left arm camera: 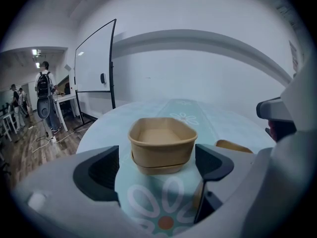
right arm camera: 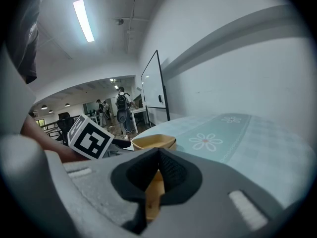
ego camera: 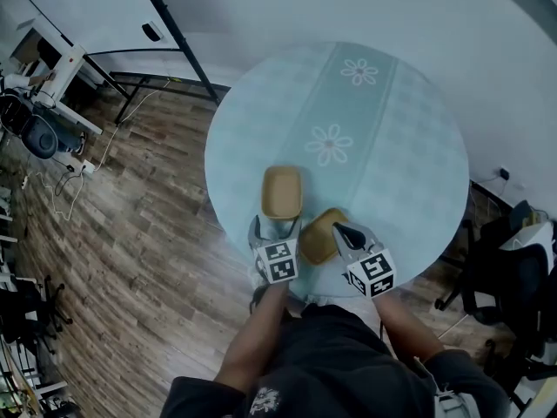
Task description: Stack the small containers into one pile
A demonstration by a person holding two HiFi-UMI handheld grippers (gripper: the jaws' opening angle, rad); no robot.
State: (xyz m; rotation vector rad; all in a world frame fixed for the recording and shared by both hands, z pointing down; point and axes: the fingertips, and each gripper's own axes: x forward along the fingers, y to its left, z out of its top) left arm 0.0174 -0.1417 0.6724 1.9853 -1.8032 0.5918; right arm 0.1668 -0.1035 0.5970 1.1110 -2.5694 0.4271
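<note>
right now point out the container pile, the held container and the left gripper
container pile (left arm camera: 162, 151), left gripper view, front wall
held container (ego camera: 316, 239), head view, its inside
left gripper (ego camera: 277, 225), head view, between its fingertips

The stacked tubs look like tan pressed paper or pulp, matt and faintly fibrous, with smooth rolled rims. The single tub has the same dull finish. The bench wears a pale green cover printed with daisies, smooth with a faint sheen, like wipe-clean plastic cloth. The left tool and right tool have grey matt plastic bodies. The right one's black pads are finely ribbed and look rubbery. The floor is wood-look planking with a low gloss. The whiteboard is glossy in a black frame.
</note>
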